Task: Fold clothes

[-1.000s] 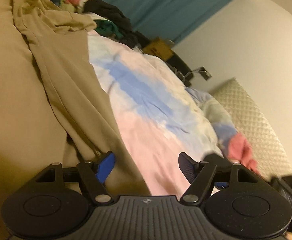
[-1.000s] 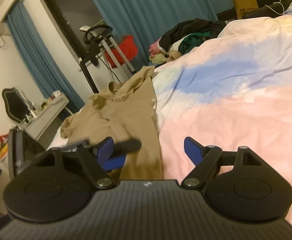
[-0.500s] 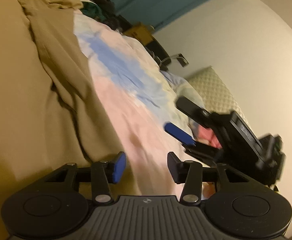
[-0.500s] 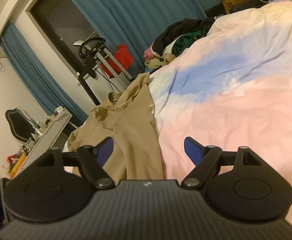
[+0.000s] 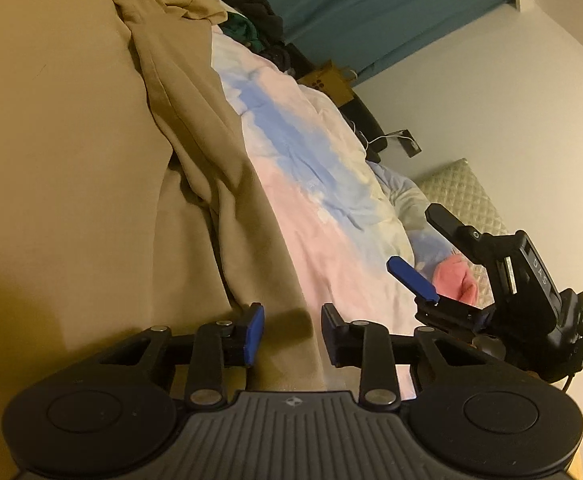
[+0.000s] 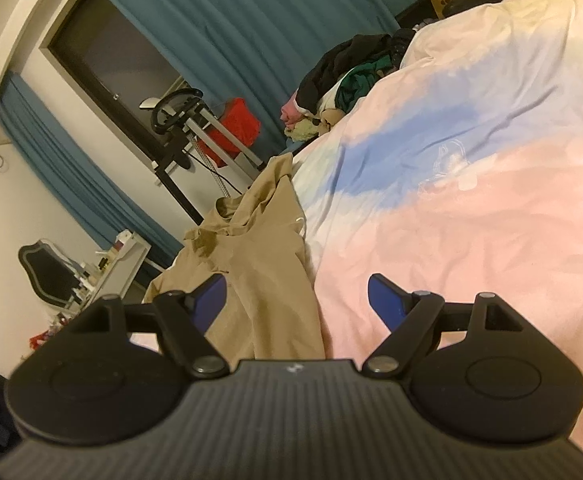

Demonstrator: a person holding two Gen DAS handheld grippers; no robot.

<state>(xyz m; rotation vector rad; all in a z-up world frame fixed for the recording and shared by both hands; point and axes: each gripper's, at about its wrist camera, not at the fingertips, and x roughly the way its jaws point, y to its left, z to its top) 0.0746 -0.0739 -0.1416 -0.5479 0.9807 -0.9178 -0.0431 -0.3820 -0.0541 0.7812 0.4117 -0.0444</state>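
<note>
**Left jaws narrow over the hem**

Narrower than a second ago, the left gripper (image 5: 291,332) now has its blue-padded jaws drawn in to a small gap, poised at the near edge of the tan garment (image 5: 91,160); nothing is visibly pinched. The right gripper (image 6: 296,298) stays spread wide and empty, hovering beside that hem. Soft, matte and rumpled into long folds, the garment lies along the bed's left side on a crinkled pastel pink-and-blue duvet (image 6: 471,200). A heap of dark clothes (image 6: 343,64) sits at the far edge.
</note>
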